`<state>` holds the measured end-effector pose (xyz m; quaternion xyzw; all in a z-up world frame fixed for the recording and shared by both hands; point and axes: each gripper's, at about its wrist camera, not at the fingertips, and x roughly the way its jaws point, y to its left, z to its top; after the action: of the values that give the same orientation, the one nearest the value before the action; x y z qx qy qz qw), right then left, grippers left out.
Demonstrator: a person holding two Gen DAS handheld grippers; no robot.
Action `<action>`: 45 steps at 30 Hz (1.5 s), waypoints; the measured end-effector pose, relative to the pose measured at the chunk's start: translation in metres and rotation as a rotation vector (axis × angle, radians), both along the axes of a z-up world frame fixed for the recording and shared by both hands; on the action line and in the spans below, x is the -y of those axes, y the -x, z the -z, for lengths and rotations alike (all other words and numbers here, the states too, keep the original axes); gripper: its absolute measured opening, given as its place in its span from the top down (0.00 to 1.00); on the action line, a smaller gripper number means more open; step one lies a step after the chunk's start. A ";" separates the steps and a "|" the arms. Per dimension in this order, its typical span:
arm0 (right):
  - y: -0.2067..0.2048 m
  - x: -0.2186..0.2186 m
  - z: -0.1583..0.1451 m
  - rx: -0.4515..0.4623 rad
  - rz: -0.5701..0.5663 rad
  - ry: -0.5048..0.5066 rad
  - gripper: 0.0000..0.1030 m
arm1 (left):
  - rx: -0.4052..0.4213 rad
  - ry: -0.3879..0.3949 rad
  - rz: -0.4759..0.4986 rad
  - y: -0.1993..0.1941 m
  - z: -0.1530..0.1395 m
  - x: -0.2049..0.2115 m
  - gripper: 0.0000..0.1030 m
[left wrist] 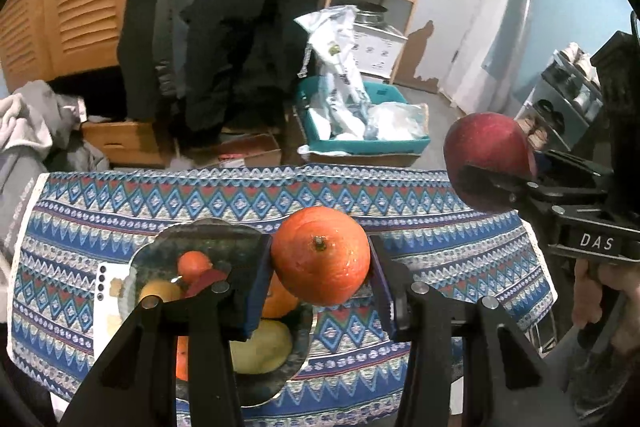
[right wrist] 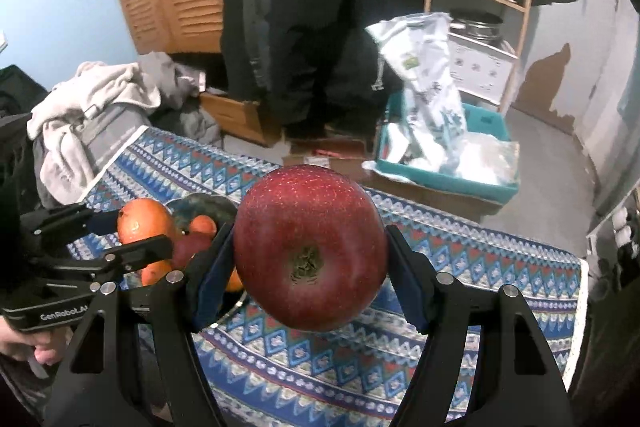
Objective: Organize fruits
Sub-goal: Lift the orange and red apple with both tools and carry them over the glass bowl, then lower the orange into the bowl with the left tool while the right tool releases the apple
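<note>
Fruits are in both your grippers at once: your left gripper (left wrist: 320, 263) is closed on an orange (left wrist: 320, 255), pads pressing either flank, stem end facing the camera, and your right gripper (right wrist: 310, 251) is clamped on a red apple (right wrist: 310, 247), calyx end toward the lens. Both are held clear above the patterned tablecloth (left wrist: 440, 239). The orange hangs just right of and above the dark bowl (left wrist: 224, 239), which already holds a small orange, a yellow fruit and something red. The apple sits well off to the right of it.

You look to be mid-carry, heading for the bowl. Next, judge one drop at a time: bring the orange over the bowl's open middle, lower it until it rests among the others, then open. Keep the apple back so the grippers don't collide.
</note>
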<state>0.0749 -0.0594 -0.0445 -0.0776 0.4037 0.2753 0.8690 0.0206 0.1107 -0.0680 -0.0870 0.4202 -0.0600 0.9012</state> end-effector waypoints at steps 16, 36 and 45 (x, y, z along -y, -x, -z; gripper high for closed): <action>-0.020 -0.098 0.039 -0.106 -0.113 0.004 0.30 | -0.073 -0.010 -0.167 -0.001 0.030 -0.075 0.55; -0.059 -0.171 0.140 -0.274 -0.160 0.089 0.30 | -0.245 0.020 -0.264 -0.010 0.107 -0.119 0.54; -0.066 -0.175 0.158 -0.324 -0.164 0.092 0.30 | -0.277 0.006 -0.231 -0.013 0.119 -0.110 0.49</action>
<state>0.1408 0.1154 -0.2020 -0.1046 0.5430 0.3352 0.7628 0.0338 0.2209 -0.1868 -0.1450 0.5273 0.0551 0.8354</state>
